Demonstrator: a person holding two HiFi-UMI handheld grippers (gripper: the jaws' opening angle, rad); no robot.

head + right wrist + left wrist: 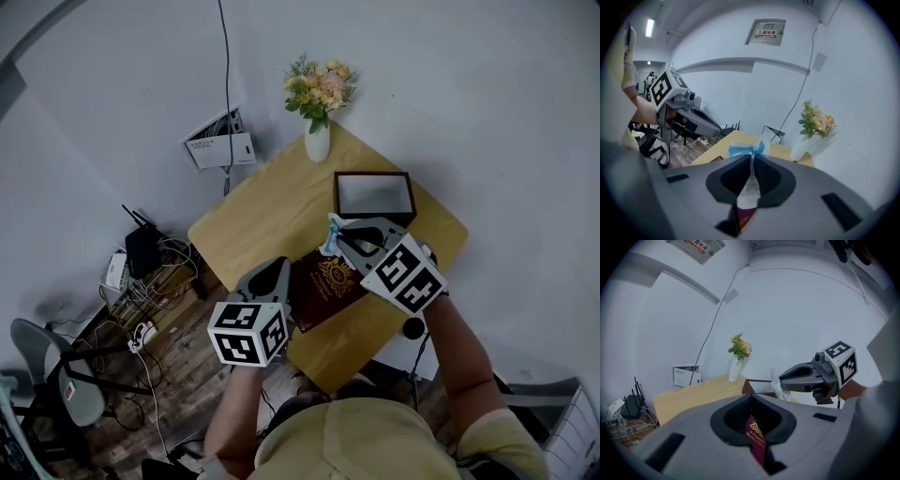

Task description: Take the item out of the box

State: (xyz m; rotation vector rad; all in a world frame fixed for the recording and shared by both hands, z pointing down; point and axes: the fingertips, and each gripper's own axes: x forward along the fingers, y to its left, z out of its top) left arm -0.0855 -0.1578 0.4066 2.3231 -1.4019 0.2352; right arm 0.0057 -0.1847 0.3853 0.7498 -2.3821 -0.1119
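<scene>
On the wooden table (253,225) a dark box (373,195) lies open, its inside white. Just in front of it my right gripper (337,234) is shut on a white packet with a blue band (330,240); in the right gripper view the packet (751,152) sticks up between that gripper's (752,164) closed jaws. A flat maroon cover with a gold emblem (323,286) lies at the table's near side. My left gripper (278,274) is shut on its left edge, and the cover (757,437) shows in the slot of that gripper (752,420).
A white vase of flowers (319,103) stands at the table's far corner. On the floor to the left are a black router with cables (141,253) and a grey chair (47,375). A small black round thing (413,327) sits by the table's right edge.
</scene>
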